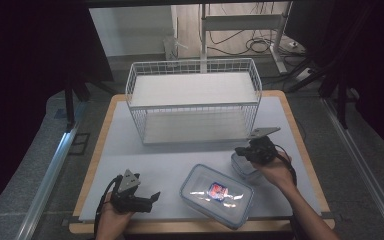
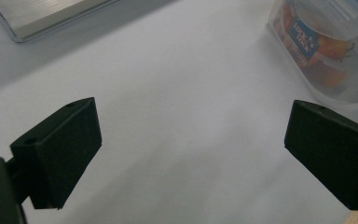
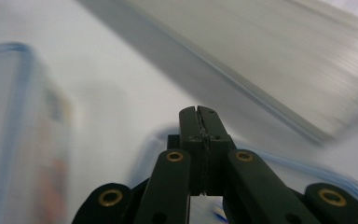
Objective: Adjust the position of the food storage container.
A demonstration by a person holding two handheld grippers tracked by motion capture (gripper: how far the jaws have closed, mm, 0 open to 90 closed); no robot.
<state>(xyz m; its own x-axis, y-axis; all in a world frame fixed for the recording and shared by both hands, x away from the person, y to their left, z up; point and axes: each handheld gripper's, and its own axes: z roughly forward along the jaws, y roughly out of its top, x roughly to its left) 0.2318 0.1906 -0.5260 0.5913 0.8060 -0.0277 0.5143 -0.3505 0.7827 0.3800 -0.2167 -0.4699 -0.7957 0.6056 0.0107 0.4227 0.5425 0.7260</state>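
- Left gripper point(image 1: 152, 198): nearest item, at the near left edge of the surface point(image 1: 145, 160), held in the left hand point(image 1: 114, 212); lying level, jaws spread wide with nothing between them; grey three-cornered plate on top. In the left gripper view point(image 2: 191, 154), bare white surface between the two black pads.
- Large container point(image 1: 217, 195): clear plastic, rectangular, blue-rimmed lid with a red and blue label; near the front edge of the surface, right of centre, turned at a slant; just to the right of the left gripper, apart from it. Seen also at the upper right of the left gripper view point(image 2: 328, 51) and, blurred, at the left of the right gripper view point(image 3: 18, 140).
- Small container point(image 1: 243, 167): clear plastic, lidded, just behind and to the right of the large container; whether touching it, not discernible.
- Right gripper point(image 1: 241, 151): held in the right hand point(image 1: 276, 171), directly over the small container; jaws pressed fully together, nothing between them, as in the right gripper view point(image 3: 199, 112); contact with the lid not discernible, picture blurred.
- Wire basket point(image 1: 194, 102): white, rectangular, open-topped, at the far half of the surface, well apart from both containers.
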